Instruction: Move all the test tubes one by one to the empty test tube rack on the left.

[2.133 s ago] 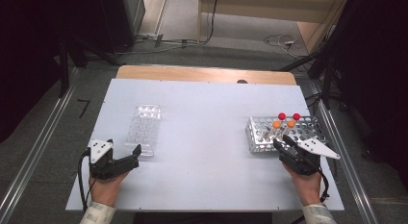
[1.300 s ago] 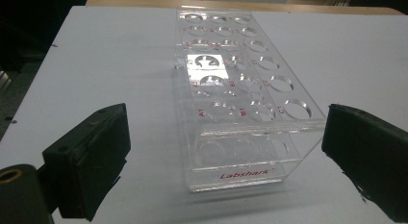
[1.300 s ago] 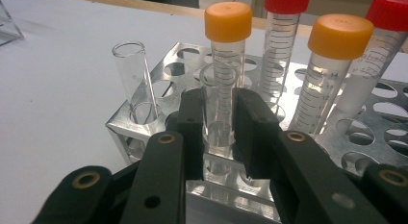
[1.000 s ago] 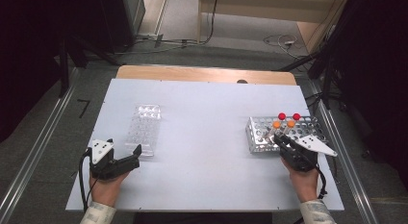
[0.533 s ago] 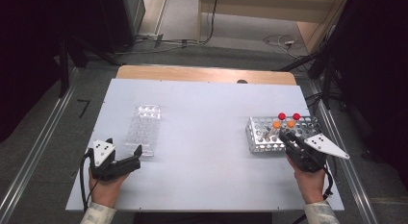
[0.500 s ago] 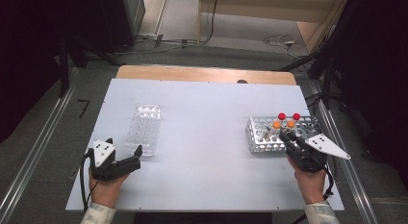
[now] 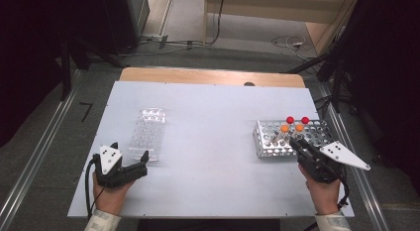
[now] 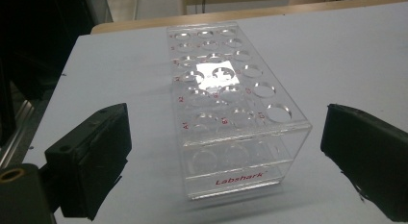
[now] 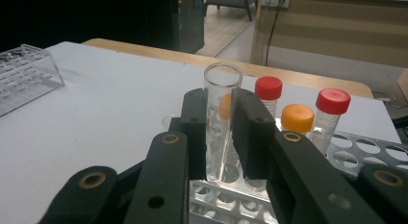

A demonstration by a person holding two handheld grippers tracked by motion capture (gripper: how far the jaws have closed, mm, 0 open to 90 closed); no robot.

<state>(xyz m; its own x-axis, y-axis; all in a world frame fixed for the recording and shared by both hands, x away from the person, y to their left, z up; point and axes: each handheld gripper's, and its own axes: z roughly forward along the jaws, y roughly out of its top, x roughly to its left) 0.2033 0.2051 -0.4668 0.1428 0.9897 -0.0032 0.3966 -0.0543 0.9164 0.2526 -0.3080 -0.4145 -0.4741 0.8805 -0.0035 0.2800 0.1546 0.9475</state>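
The right gripper [image 9: 222, 132] has just risen, its jaws clamped on an open glass tube [image 9: 220, 120] lifted clear of the metal rack [image 7: 317, 134], so transfer has begun. The left gripper [image 8: 223, 152] waits, jaws spread, before the clear rack [image 8: 231, 113].

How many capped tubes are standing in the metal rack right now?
4. Two red-capped tubes stand at the far side of the metal rack; two orange-capped tubes stand nearer, one partly behind the uncapped glass tube that the right gripper holds.
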